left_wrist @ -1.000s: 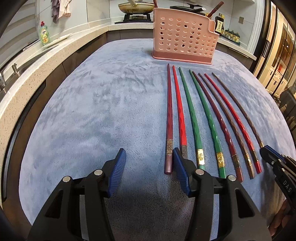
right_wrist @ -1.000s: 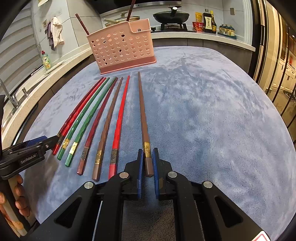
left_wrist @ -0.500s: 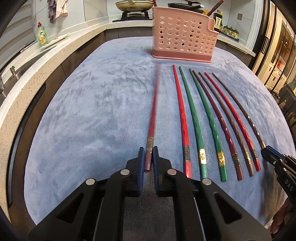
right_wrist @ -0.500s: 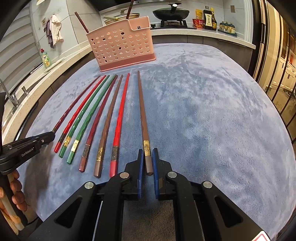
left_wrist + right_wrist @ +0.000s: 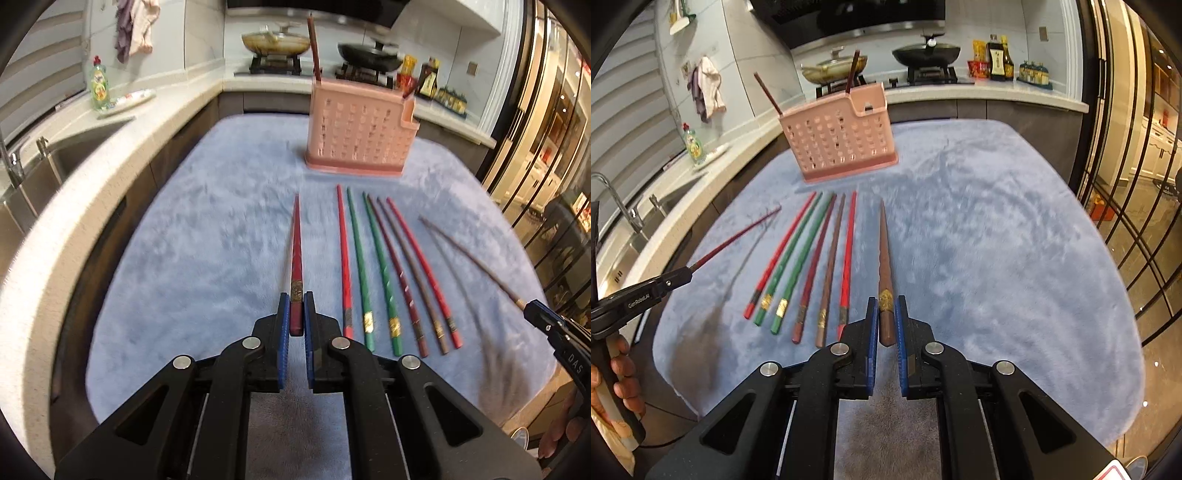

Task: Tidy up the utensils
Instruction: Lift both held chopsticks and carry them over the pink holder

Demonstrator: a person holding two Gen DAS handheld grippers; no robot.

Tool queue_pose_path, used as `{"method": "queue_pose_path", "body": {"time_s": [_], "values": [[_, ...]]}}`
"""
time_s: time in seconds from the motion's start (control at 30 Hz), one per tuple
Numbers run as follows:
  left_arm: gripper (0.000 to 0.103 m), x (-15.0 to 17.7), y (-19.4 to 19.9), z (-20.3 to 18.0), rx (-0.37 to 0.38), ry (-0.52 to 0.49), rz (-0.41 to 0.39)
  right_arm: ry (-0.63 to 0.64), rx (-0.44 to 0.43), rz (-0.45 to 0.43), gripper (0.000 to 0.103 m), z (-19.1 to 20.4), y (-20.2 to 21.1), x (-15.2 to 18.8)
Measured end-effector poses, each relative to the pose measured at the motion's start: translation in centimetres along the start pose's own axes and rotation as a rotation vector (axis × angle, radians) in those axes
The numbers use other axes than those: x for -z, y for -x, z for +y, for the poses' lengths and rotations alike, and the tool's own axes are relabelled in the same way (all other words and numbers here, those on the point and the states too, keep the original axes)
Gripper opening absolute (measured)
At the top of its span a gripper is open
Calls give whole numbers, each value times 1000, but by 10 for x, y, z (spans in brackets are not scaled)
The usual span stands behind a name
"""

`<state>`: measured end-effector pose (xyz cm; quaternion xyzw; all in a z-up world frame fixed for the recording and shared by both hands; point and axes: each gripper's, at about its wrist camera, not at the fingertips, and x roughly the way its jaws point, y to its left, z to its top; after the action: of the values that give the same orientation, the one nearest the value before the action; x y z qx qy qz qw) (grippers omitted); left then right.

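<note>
Dark red and lifted clear of the blue fleece cloth (image 5: 207, 236), one chopstick (image 5: 296, 251) is being pinched at its thick end by the left gripper (image 5: 295, 314). Its brown counterpart (image 5: 884, 258) is sitting clamped the same way in the right gripper (image 5: 886, 314), also off the cloth. Six more chopsticks (image 5: 384, 266) are lying side by side between them, tips toward the pink perforated holder (image 5: 360, 136), which is already keeping two sticks upright.
</note>
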<state>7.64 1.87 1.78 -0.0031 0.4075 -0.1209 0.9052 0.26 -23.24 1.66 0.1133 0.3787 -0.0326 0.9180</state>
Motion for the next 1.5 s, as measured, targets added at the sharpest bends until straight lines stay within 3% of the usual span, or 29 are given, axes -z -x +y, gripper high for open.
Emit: {"method": "queue_pose_path", "body": {"time_s": [0.23,0.33,0.47,0.53,0.6,0.9,0.97,1.07,1.17,1.37,1.5], "values": [[7,-31,34,6,19,27,-82,-9,-9,-76,6,-4,25,-36],[7,-37,36,6,17,27,-98,1,-12,-51,12,-5,15,-33],[7,-37,35,5,16,22,-91,5,-14,48,17,-10,-13,-10],[7,-35,35,4,13,17,-86,8,-11,78,30,-13,-23,2],[7,-33,35,5,16,19,-79,11,-11,110,31,-13,-33,14],[7,-25,35,3,23,18,-65,52,23,188,28,-11,-63,46],[7,-23,35,3,23,21,-57,85,50,183,25,-6,-63,48],[7,-22,34,3,23,23,-56,115,55,189,9,-3,-63,48],[7,-22,35,4,22,29,-56,121,50,192,8,-1,-58,43],[7,-30,43,2,24,25,-78,105,29,108,7,4,-26,15],[7,-43,52,0,31,25,-108,84,14,6,7,8,4,-21]]}}
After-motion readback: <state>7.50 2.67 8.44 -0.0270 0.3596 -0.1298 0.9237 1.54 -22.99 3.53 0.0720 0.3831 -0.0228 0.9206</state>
